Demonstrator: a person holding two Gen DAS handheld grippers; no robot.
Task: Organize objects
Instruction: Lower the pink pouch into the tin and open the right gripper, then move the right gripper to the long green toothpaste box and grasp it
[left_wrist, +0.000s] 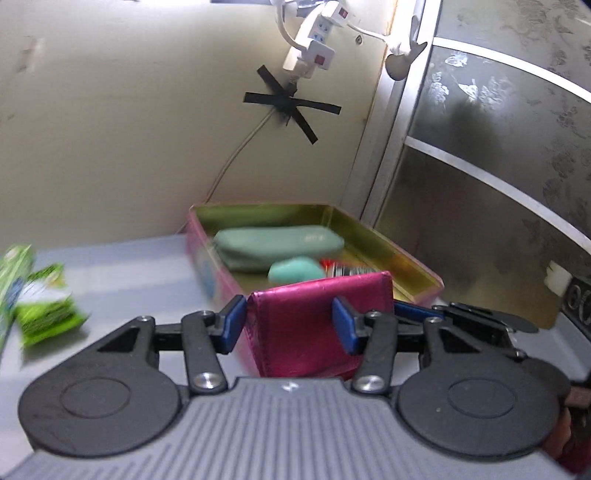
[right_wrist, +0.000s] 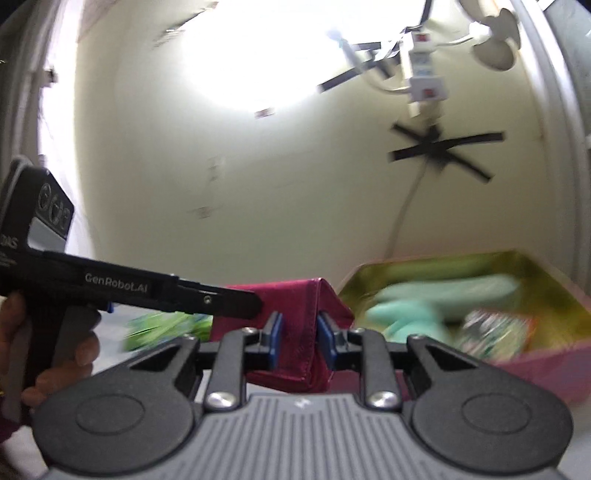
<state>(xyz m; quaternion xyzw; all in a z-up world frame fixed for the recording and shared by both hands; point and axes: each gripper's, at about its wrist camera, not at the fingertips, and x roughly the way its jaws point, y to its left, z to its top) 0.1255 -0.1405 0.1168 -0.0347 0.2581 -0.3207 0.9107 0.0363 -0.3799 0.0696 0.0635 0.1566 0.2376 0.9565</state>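
Observation:
A shiny magenta wallet (left_wrist: 314, 325) is held by both grippers just in front of a pink tin box (left_wrist: 388, 258) with a gold inside. My left gripper (left_wrist: 288, 325) is shut across the wallet's wide face. My right gripper (right_wrist: 299, 341) is shut on the wallet's (right_wrist: 295, 306) narrow folded edge; its arm shows at the right of the left wrist view (left_wrist: 480, 317). The left gripper's body (right_wrist: 110, 288) crosses the right wrist view. The box (right_wrist: 535, 354) holds a teal pouch (left_wrist: 277, 247), a small teal item (left_wrist: 295, 269) and a printed packet (right_wrist: 495, 332).
Green packets (left_wrist: 40, 306) lie on the pale surface at the left, also in the right wrist view (right_wrist: 166, 325). A cream wall with black tape, a cable and a power strip (left_wrist: 314, 40) stands behind. A patterned glass door (left_wrist: 498, 166) is at the right.

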